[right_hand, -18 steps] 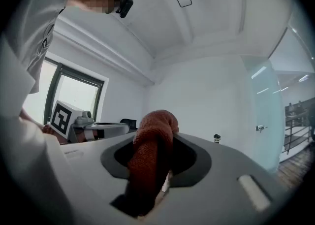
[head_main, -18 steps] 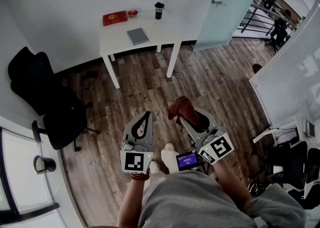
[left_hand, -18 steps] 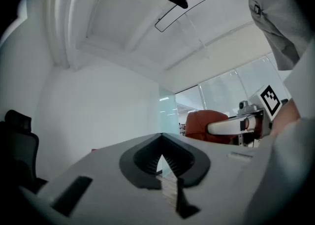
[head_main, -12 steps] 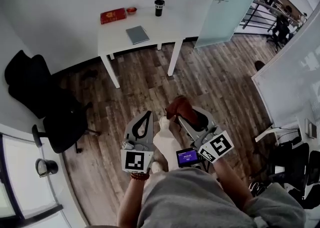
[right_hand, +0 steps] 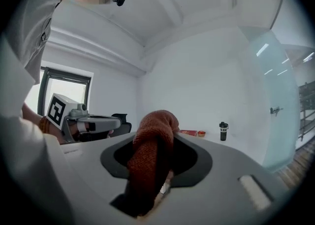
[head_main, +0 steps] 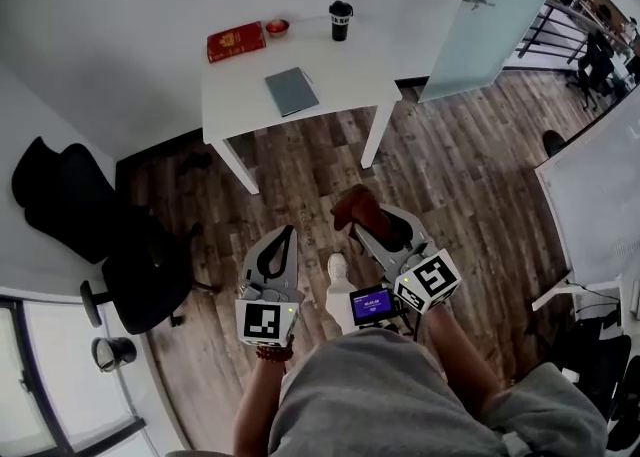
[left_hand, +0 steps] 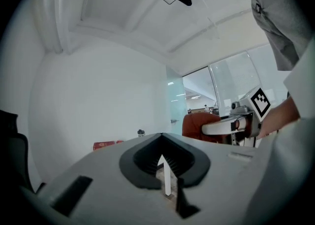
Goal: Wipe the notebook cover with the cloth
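Stands on the wood floor (head_main: 450,165), well back from the white table (head_main: 340,70); grips a bunched rust-brown cloth (head_main: 357,208) in the right gripper (head_main: 366,230), jaws clamped on its folds; holds the left gripper (head_main: 287,235) beside it, jaws pressed together on nothing; faces the grey notebook (head_main: 291,91) lying flat near the table's middle, well apart from the cloth, with a red box (head_main: 236,42), a dark cup (head_main: 341,20) and perhaps a small bowl (head_main: 277,27) behind it.

Right tool (right_hand: 156,143) clamped on bunched rust-brown cloth (right_hand: 153,126), black cup (right_hand: 223,131) far behind, perhaps a red box (right_hand: 188,132) beside it
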### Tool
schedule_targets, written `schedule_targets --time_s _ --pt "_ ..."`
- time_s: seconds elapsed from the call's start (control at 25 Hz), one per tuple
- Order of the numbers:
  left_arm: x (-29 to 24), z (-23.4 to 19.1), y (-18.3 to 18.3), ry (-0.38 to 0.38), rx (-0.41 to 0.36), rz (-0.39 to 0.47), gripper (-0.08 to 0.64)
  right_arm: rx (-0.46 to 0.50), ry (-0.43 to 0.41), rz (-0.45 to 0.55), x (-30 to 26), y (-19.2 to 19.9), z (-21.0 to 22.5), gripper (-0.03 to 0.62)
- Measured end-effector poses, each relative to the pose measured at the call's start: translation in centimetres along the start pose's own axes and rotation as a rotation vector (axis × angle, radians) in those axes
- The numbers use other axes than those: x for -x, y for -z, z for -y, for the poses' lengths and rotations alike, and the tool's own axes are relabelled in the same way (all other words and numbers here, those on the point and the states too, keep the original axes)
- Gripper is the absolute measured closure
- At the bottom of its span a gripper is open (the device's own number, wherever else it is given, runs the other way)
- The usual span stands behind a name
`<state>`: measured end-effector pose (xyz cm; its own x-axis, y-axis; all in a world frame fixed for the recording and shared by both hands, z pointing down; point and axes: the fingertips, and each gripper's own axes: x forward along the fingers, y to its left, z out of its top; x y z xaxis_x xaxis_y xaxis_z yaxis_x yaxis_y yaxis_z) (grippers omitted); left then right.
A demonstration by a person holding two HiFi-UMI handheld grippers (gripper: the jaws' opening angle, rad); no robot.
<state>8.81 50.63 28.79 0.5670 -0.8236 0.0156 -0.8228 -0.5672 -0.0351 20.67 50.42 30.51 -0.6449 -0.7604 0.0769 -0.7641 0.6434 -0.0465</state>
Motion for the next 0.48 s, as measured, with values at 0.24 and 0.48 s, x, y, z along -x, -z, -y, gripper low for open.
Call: schedule_targets --time_s 0.24,0.48 --pt "-11.8 -6.5 1.9 -0.024 -0.014 -0.075 0.560 -0.002 -0.028 -0.071 -9.2 -0.1 10.6 0.426" --pt "-18.5 -12.5 4.0 -0.075 -0.006 -0.124 0.560 0.054 -0.159 -0.151 -18.2 -0.3 17.1 0.426"
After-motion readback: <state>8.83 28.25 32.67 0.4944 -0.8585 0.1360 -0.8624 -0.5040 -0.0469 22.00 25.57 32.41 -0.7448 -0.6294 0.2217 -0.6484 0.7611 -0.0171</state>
